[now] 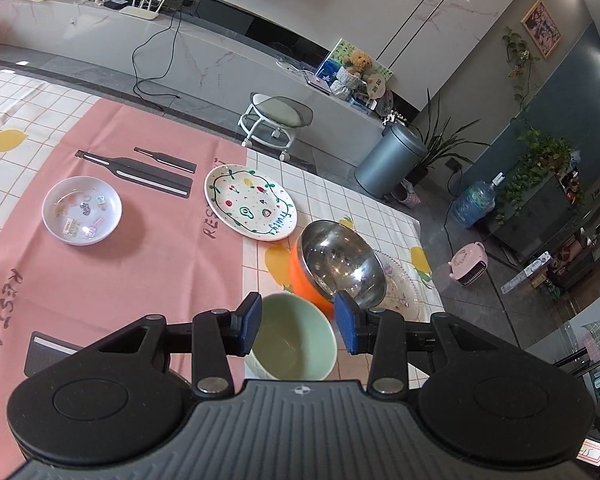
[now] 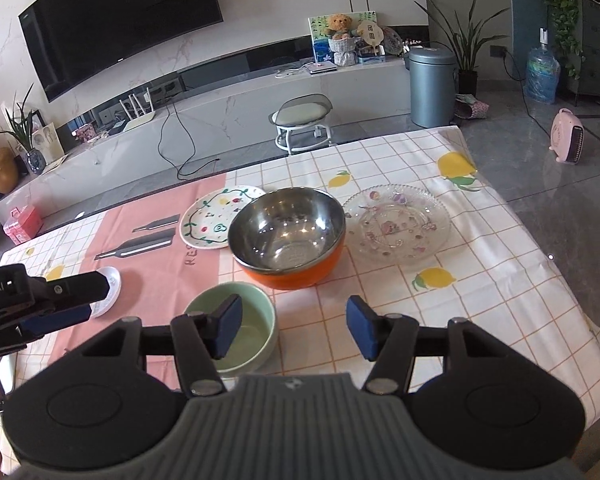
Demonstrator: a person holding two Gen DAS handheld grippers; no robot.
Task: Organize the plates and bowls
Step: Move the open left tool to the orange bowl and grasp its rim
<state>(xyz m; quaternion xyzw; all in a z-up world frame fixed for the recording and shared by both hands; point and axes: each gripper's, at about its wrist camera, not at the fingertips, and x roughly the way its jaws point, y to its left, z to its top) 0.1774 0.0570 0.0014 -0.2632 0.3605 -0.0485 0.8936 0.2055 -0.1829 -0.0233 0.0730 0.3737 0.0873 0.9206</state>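
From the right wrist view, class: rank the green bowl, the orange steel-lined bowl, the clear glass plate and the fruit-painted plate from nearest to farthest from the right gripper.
1. Green bowl, just below and left of the right gripper.
2. Orange steel-lined bowl, straight ahead.
3. Clear glass plate, ahead to the right.
4. Fruit-painted plate, ahead left, partly behind the orange bowl.

This is a home living room; a large black wall-mounted television (image 2: 120, 28) hangs on a marble-look wall; below it runs a long white marble media console (image 2: 228, 116); on the console's right end sits a brown teddy bear (image 2: 339, 26); in front of the console stands a small white wheeled stool (image 2: 302, 122); right of it stands a grey-blue cylindrical bin (image 2: 432, 86); nearer lies a lemon-print checked tablecloth (image 2: 480, 280).
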